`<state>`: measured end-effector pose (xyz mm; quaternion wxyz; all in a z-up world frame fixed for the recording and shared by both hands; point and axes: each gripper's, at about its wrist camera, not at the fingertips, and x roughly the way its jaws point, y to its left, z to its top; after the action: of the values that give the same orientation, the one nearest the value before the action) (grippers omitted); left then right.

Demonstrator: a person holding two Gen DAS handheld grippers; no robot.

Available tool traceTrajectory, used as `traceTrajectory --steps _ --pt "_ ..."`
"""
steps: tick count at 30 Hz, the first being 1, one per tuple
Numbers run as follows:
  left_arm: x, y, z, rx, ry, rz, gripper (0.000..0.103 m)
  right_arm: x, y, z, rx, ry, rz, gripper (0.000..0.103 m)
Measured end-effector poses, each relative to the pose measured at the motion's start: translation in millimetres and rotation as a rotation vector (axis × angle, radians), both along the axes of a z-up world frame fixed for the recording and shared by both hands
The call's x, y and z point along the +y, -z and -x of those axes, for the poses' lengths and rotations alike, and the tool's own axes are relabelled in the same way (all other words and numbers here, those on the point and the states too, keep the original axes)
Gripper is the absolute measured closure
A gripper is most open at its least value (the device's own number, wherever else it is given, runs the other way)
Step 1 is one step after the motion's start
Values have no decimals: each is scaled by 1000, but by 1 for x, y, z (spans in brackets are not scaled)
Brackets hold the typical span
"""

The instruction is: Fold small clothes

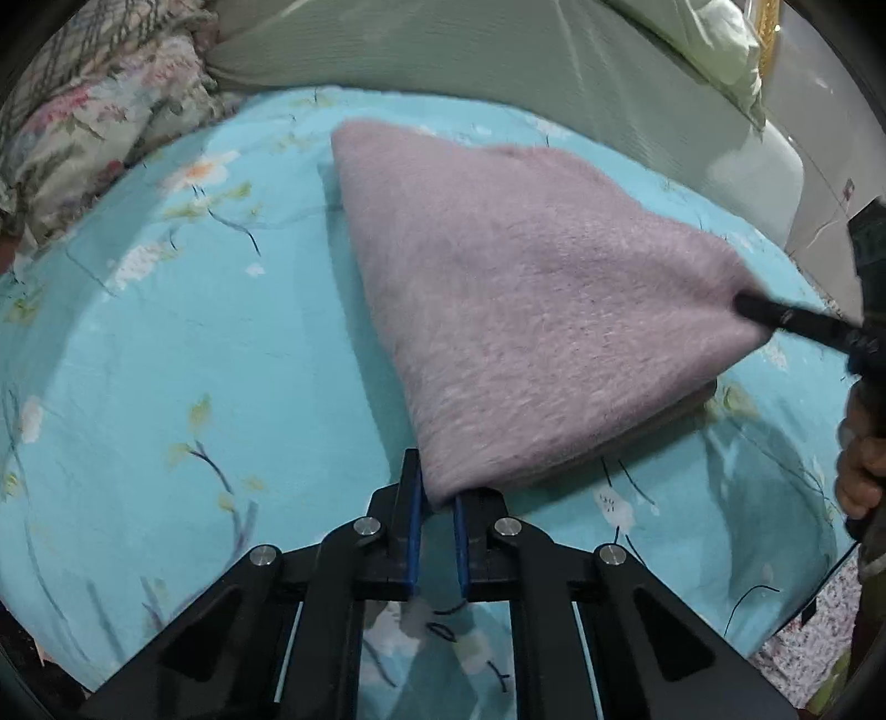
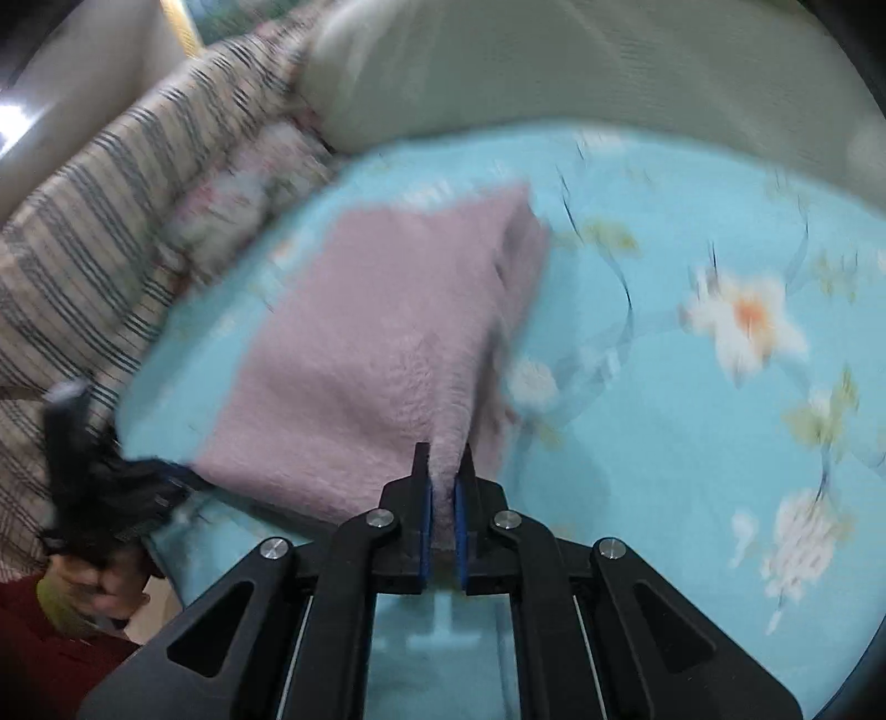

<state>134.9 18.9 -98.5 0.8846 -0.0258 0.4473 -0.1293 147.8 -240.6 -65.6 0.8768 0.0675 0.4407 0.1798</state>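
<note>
A fuzzy pink cloth [image 1: 526, 310] lies folded on a light blue floral bedsheet [image 1: 166, 343]. My left gripper [image 1: 438, 498] is shut on the cloth's near corner and holds it slightly raised. My right gripper [image 2: 443, 471] is shut on another corner of the same pink cloth [image 2: 376, 343]. In the left wrist view the right gripper [image 1: 747, 304] pinches the cloth's right corner. In the right wrist view the left gripper [image 2: 166, 476] shows at the cloth's left corner. The right wrist view is blurred.
A floral pillow [image 1: 99, 122] and a striped pillow [image 2: 111, 210] lie at the sheet's far side. A pale green bolster [image 1: 470, 50] runs along the back. The person's hand [image 1: 861, 459] is at the right edge.
</note>
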Motion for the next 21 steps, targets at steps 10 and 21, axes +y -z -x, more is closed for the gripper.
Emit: traceTrajectory --steps 10,21 --pt "21 -6 6 48 62 47 90 -7 1 13 24 73 -51 76" --pt "25 -57 -10 -63 135 208 87 0 -35 -74 -19 164 -224 70"
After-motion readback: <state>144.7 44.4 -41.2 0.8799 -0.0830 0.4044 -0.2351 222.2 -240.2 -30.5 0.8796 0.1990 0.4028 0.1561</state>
